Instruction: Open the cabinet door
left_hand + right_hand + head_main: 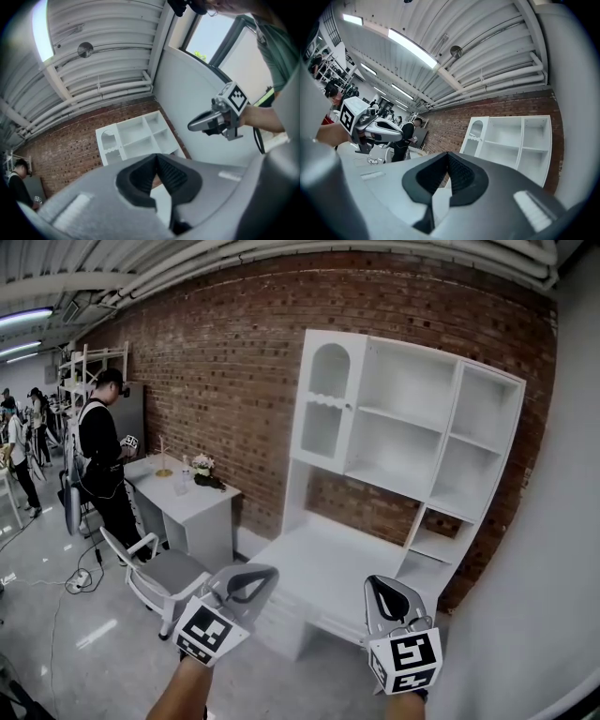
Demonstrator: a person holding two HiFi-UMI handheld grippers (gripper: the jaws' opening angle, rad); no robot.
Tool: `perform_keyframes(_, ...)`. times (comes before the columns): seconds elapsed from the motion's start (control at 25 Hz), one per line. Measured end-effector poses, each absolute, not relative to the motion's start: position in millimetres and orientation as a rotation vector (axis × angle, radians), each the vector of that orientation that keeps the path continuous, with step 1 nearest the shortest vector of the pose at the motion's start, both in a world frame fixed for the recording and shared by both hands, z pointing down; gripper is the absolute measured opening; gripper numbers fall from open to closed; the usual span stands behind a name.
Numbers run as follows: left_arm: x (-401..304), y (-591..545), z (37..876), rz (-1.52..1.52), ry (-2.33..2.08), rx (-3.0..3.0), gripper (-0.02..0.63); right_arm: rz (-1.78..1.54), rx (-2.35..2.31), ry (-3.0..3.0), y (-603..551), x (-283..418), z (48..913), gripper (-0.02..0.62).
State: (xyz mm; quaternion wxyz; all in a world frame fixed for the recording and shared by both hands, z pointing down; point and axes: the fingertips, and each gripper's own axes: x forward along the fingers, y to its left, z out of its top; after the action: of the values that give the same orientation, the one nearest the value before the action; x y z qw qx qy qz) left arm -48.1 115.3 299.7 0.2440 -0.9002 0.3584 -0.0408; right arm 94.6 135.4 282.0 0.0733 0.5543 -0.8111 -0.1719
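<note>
One white cabinet [450, 442] — open shelves [405, 418], arched door [328, 402]

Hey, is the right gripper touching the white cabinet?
Apart. The right gripper view shows the whole white cabinet standing well beyond the right gripper, with brick wall visible past the tips. The head view agrees.

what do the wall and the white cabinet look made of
Wall: red brick, matte and rough, with mortar lines showing between courses.
Cabinet: probably painted wood or laminated board. Its flat panels are smooth, even white with no visible grain, so the look leaves open which.
</note>
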Motion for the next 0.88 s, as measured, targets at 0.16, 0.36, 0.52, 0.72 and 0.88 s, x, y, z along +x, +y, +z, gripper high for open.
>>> perform_keyframes(0.16, -28, 104, 302, -0.137, 0.999, -2.443, 0.002, -0.517, 1.651, -2.464, 120, 116, 282, 0.005)
perform_keyframes(0.36, -8, 94, 305, -0.156, 1.025, -2.426, 0.002, -0.518, 1.621, -2.492, 106, 134, 286, 0.005)
perform_keyframes(0.52, 0, 86, 307, -0.168, 1.031, -2.425, 0.002, -0.516, 1.618, -2.506, 97, 144, 285, 0.005)
perform_keyframes(0.72, -4, 68, 306, -0.151, 1.024, -2.425, 0.002, -0.511, 1.64, -2.493, 82, 144, 287, 0.005)
perform_keyframes(0.88, -7, 46, 307, -0.139, 0.989, -2.447, 0.002, -0.491, 1.665, -2.462, 67, 139, 291, 0.005)
